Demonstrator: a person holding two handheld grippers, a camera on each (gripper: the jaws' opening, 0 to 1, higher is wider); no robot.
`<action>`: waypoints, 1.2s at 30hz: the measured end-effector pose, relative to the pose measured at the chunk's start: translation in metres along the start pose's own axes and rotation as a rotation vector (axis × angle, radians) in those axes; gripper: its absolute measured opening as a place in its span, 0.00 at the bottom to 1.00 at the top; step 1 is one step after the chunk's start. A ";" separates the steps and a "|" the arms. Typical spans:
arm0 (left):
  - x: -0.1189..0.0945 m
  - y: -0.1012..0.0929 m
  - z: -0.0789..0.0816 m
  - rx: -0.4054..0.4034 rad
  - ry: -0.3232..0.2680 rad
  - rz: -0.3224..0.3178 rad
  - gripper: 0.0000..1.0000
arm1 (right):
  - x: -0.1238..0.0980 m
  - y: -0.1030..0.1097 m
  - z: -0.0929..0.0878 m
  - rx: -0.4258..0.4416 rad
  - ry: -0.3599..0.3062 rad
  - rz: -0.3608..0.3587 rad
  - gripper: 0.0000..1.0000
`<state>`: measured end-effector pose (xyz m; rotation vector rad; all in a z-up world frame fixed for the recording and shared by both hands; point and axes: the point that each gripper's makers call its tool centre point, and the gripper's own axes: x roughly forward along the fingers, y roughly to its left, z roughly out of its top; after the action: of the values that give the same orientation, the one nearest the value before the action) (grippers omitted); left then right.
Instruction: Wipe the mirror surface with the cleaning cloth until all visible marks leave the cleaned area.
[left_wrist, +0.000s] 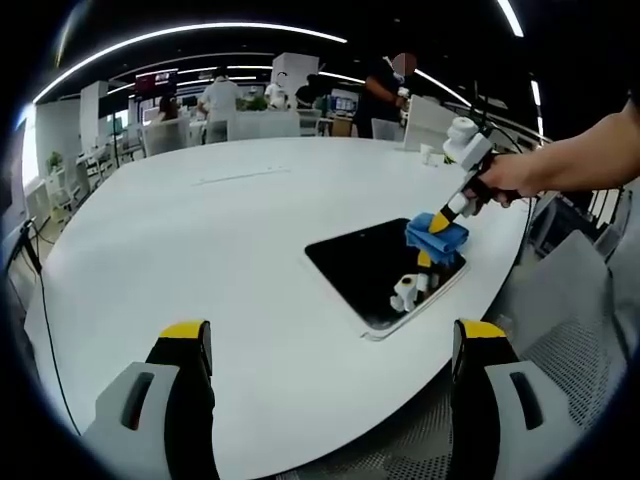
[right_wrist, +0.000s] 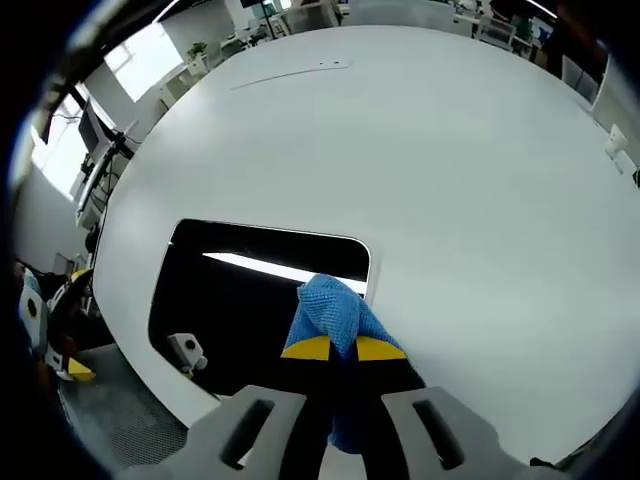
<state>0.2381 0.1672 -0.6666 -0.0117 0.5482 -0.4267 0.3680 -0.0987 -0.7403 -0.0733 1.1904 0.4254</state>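
Left gripper view: left gripper (left_wrist: 330, 350) spread wide, empty, above white table (left_wrist: 200, 260); right gripper (left_wrist: 440, 222) pressing blue cloth (left_wrist: 437, 236) onto mirror (left_wrist: 370, 265).

Right gripper view: right gripper (right_wrist: 333, 348) clamped on cloth (right_wrist: 330, 312) at mirror (right_wrist: 230, 290) edge. No legible writing.

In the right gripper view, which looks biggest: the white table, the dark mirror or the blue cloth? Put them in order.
1. White table, by far.
2. Mirror.
3. Blue cloth, held in the right gripper; it sits nearest the camera, so it looks larger than it is.
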 end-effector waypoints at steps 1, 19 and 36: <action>0.000 0.000 0.000 0.000 -0.001 0.000 0.99 | 0.001 0.000 0.000 -0.003 0.000 -0.001 0.00; 0.000 0.001 0.001 -0.001 -0.009 0.007 0.99 | -0.004 0.003 -0.007 0.025 -0.013 -0.024 0.00; -0.001 -0.001 0.001 0.002 -0.011 0.006 0.99 | -0.014 0.009 -0.030 0.043 -0.009 -0.027 0.00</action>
<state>0.2372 0.1671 -0.6655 -0.0104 0.5364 -0.4211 0.3338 -0.1027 -0.7371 -0.0505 1.1874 0.3762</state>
